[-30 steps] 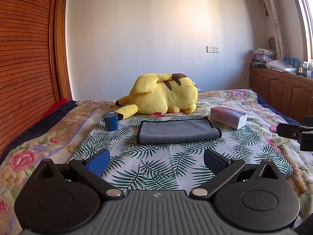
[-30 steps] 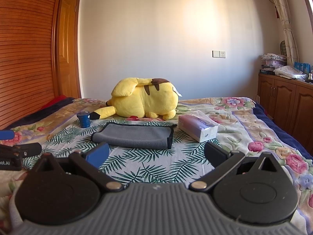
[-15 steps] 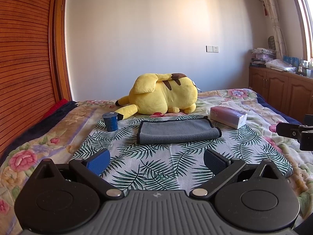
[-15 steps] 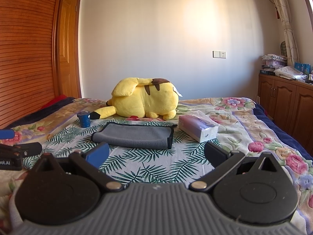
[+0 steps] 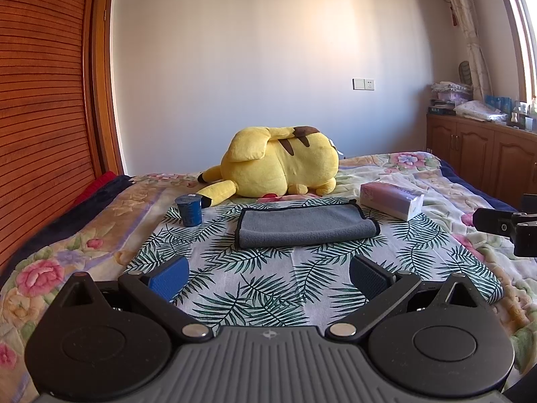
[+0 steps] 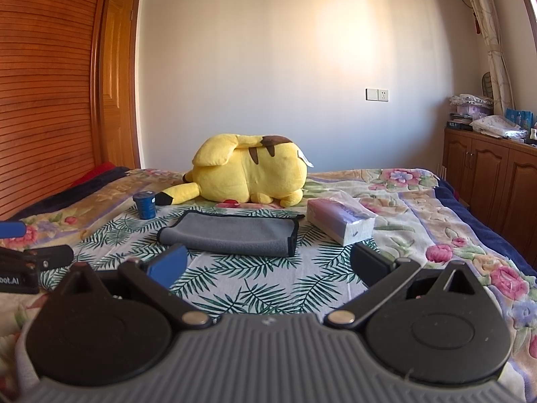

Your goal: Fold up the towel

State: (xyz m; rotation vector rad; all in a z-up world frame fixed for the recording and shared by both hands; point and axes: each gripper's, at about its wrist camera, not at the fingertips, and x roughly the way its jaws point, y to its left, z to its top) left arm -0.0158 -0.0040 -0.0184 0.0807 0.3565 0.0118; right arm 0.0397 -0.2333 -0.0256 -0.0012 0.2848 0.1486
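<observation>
While both grippers hover short of the cloth: nothing grasped.
Towel: grey black-edged microfibre towel (image 5: 307,226), doubled over, lies at 12 o'clock on palm-print sheet (image 5: 261,282).
Left gripper (image 5: 268,273): jaws wide, empty.
Right gripper (image 6: 268,263): jaws wide, empty, likely lined up for the next fold.

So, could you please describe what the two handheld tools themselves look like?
Both match: the left tool and right tool have ribbed grey bodies, two black round housings, black linkage arms with silver pivots, one blue pad and one black pad.
</observation>
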